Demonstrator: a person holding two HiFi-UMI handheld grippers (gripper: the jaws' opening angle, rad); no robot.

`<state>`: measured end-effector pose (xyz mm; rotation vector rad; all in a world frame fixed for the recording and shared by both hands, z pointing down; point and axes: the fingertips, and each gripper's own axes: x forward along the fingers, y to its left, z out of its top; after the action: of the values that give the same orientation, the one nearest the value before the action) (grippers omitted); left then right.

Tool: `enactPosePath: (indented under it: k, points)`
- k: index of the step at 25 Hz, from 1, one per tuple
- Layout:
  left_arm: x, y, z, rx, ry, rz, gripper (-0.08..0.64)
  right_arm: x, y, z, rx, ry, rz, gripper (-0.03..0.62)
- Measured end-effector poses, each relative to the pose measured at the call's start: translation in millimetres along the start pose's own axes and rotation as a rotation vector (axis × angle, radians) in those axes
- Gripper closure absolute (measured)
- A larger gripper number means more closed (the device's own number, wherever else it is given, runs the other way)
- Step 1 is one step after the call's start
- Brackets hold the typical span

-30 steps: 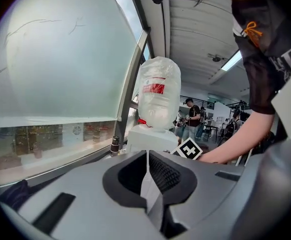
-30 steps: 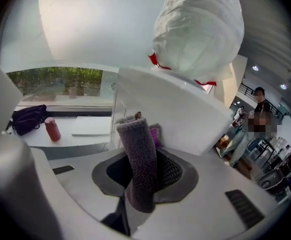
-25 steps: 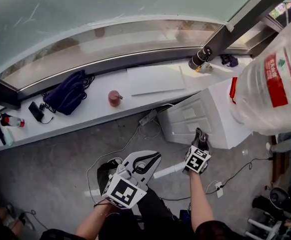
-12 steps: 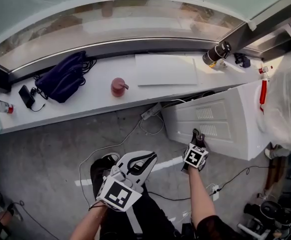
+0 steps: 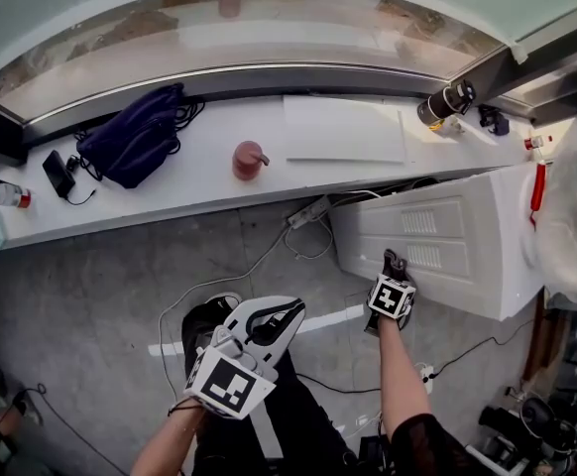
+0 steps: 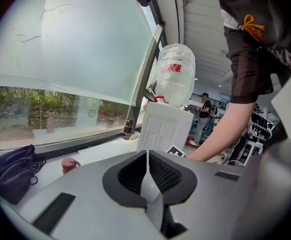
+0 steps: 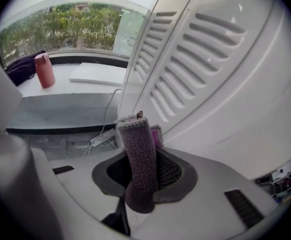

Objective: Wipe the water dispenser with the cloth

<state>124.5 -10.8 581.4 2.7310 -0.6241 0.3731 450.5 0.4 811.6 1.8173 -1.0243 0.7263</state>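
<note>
Right gripper view: fuzzy purple-grey cloth point(image 7: 138, 159), upright

Daylight from the long window point(image 5: 239, 28) lights all three views brightly and evenly, so shadows on the floor point(image 5: 90, 286) are faint and soft-edged. In the head view the water bottle point(image 5: 576, 216) at the right edge is washed out and smeared, and strong wide-angle distortion bends the white ledge point(image 5: 189, 201) into an arc. Both gripper views have black rounded vignetting at the corners. In the left gripper view the frosted glass point(image 6: 85, 44) glares milky, and the near grey body of the left gripper point(image 6: 147, 159) is soft. In the right gripper view the cloth point(image 7: 138, 159) is sharp enough to show its nap, and the water dispenser point(image 7: 225, 84) is evenly lit, its louvres curved.
</note>
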Motion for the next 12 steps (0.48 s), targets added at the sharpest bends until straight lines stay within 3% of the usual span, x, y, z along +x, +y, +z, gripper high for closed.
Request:
enactPosePath:
  k: [7, 12]
  points:
    - [-1.4, -7.8, 43.2, 0.043, -0.013, -0.044, 0.531, -100.2, -6.2, 60.5, -0.051, -0.224, 0.156, 0.488]
    - [0.0, -8.2, 76.1, 0.08, -0.028, -0.074, 0.531, -190.2, -29.4, 116.5, -0.055, -0.361, 0.197, 0.488]
